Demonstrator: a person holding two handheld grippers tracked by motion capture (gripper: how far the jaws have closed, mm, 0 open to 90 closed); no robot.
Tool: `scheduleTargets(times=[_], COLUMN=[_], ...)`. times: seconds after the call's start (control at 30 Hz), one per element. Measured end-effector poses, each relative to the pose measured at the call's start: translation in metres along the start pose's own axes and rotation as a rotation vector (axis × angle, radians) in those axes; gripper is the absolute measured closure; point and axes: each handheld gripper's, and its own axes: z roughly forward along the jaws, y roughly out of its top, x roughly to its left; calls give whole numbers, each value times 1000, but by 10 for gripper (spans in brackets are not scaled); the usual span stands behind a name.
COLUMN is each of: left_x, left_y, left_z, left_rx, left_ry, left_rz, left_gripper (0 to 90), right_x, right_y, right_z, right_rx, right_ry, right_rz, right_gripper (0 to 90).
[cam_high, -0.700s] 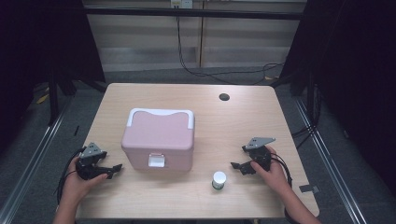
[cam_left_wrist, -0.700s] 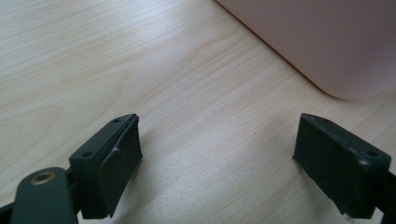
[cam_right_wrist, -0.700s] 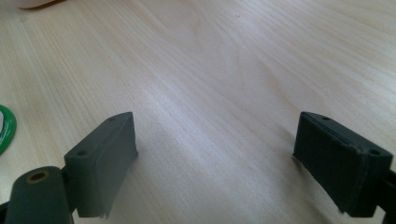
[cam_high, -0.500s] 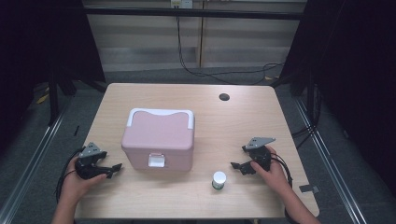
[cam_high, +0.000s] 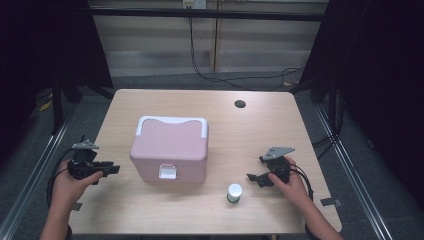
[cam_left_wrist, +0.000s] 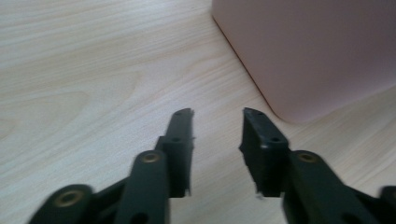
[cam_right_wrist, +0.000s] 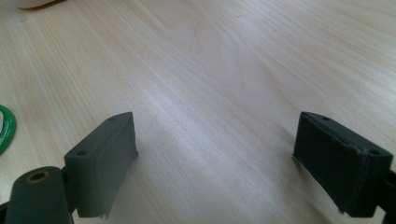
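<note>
Left tool (cam_high: 107, 169): held in the person's left hand (cam_high: 70, 182) at the left edge of the surface, jaws pointing toward the pink box; jaws stand parted with a narrow gap, nothing between them.
Left tool, own view (cam_left_wrist: 217, 135): both black jaws hover low over bare wood grain; the rounded lower corner of the box lies just beyond the right jaw, apart from it.
Right tool (cam_high: 257, 179): held in the person's right hand (cam_high: 290, 187) at the right front of the surface, jaws pointing left toward the jar; jaws spread wide, nothing between them.
Right tool, own view (cam_right_wrist: 219, 154): the two jaws stand far apart over bare wood; a green rim (cam_right_wrist: 5, 128) shows at the left edge of that view, outside the jaws.
Jar (cam_high: 234, 192): small, white lid, green band below; upright near the front edge, just left of the right tool, not touching it.
Pink box (cam_high: 170, 150): closed, white lid trim and white front latch; centre-left of the surface, between the two tools, nearer the left one.
Surface (cam_high: 260, 125): light wood, with a dark round hole (cam_high: 240, 104) near the far right.
</note>
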Motion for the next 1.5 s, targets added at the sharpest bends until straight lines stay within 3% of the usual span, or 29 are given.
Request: scheduleTargets(times=[0.07,0.1,0.2,0.3,0.5,0.63,0.8,1.03,1.3,1.5], left_x=[0,0,-2,-6,-18,-26,-33,-35,-48,-56], left_y=[5,11,26,42,63,74,77,77,84,92], left_z=[-2,-6,-13,-18,-11,-1,9,13,20,22], left_rx=[9,28,47,59,70,41,42,44,24,32], left_ry=[-6,-16,-7,-15,-42,-56,-96,-100,-129,-128], left_rz=[-15,-32,-58,-61,-54,-55,-45,-52,-38,-10], left_gripper=[678,753,818,898,900,900,900,900,900,900], right_x=[0,0,0,0,0,0,0,0,0,2], right_y=[0,0,0,0,0,0,0,0,0,-1], right_z=[0,0,0,0,0,0,0,0,0,-1], right_rx=[0,0,0,0,1,1,-1,1,0,0], right_ry=[-1,-1,0,-1,-1,-1,-2,-1,-1,-10], right_rz=[1,1,1,1,0,0,1,1,3,8], right_gripper=[122,122,122,122,122,122,122,122,123,123])
